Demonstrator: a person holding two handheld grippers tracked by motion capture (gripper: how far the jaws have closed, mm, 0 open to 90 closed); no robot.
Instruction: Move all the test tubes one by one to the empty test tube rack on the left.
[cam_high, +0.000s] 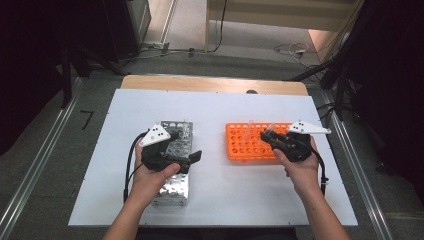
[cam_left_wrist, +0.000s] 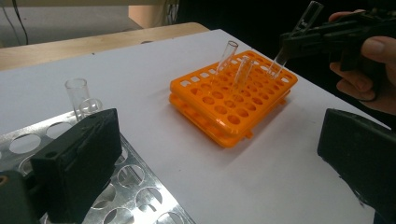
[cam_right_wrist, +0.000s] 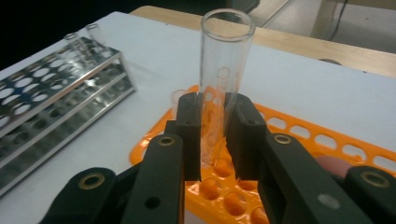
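No legible txt, labels, brands or nos. anywhere: racks, tubes, grippers, table all unmarked.

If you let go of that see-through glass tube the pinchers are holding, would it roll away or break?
Probably both are risks. The clear glass test tube is round and smooth, so on the flat white table it would likely roll. Its thin, see-through wall looks fragile, so a drop might crack it. The right gripper has its jaws closed on it above the orange plastic rack, whose holes should keep it from rolling.

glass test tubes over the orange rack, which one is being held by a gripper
The clear glass test tube clamped between the right gripper's black jaws over the orange plastic rack. The other two tubes there stand free in the rack's holes, leaning, with nothing gripping them.
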